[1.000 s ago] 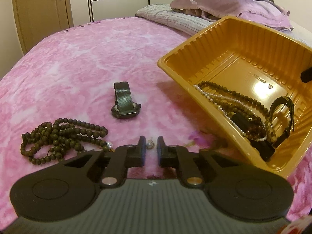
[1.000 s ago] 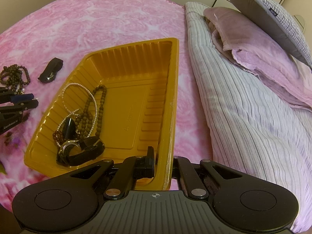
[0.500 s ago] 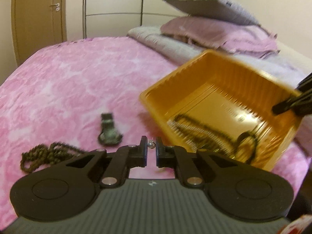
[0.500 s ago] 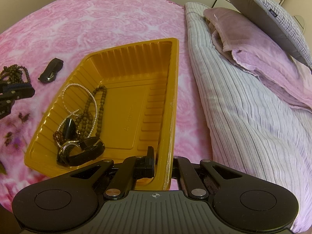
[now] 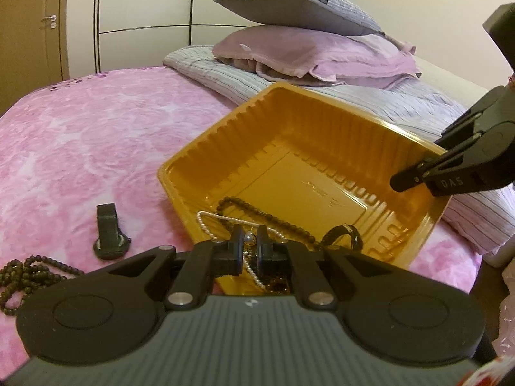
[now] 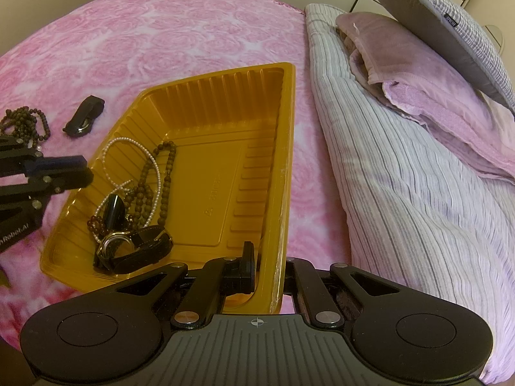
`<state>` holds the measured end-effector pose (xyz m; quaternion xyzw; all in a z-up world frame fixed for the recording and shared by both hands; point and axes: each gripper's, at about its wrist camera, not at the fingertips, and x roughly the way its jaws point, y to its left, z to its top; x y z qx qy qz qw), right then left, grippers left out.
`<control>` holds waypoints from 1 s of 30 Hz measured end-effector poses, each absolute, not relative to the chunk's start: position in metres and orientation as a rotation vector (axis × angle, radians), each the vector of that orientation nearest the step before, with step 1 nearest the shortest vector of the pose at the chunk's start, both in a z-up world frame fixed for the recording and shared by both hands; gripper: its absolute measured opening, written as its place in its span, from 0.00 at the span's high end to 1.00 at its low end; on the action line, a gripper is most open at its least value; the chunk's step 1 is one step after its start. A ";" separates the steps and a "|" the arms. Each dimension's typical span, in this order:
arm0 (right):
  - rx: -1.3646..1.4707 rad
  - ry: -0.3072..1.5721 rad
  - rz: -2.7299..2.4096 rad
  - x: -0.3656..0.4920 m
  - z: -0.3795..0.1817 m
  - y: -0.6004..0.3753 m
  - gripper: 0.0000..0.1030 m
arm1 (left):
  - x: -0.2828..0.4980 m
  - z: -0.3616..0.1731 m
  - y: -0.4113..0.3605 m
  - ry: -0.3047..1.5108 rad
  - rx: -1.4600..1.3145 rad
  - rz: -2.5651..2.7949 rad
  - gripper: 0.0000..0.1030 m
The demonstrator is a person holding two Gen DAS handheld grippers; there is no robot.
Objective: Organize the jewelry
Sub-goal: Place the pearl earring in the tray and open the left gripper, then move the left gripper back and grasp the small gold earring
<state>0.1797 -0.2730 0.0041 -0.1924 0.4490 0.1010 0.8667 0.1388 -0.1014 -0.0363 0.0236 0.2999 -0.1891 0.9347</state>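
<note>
My left gripper (image 5: 248, 249) is shut on a small pearl earring (image 5: 248, 238) and holds it over the near corner of the orange tray (image 5: 322, 173). The tray (image 6: 225, 160) holds a pearl necklace (image 6: 135, 148), brown bead strings (image 6: 164, 180) and a black watch (image 6: 135, 247). My right gripper (image 6: 267, 267) is shut on the tray's near rim. The left gripper also shows in the right wrist view (image 6: 80, 167). A black watch (image 5: 109, 234) and a dark bead necklace (image 5: 29, 273) lie on the pink bedspread, left of the tray.
Striped grey bedding (image 6: 402, 193), a lilac pillow (image 5: 305, 51) and a grey pillow (image 5: 296, 6) lie behind and right of the tray. Wardrobe doors (image 5: 145, 16) and a wooden door (image 5: 32, 32) stand at the back.
My left gripper lifted the pearl earring off the bedspread and moved right, over the tray's near corner. My right gripper kept its hold on the tray rim.
</note>
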 end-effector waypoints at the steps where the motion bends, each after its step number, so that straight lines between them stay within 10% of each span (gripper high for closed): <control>1: -0.403 0.940 0.212 0.180 0.004 -0.273 0.96 | 0.139 -0.036 -0.102 0.615 0.049 -0.388 0.93; 30: -0.408 0.937 0.208 0.178 0.002 -0.272 0.96 | 0.113 -0.057 -0.028 0.669 -0.007 -0.203 0.78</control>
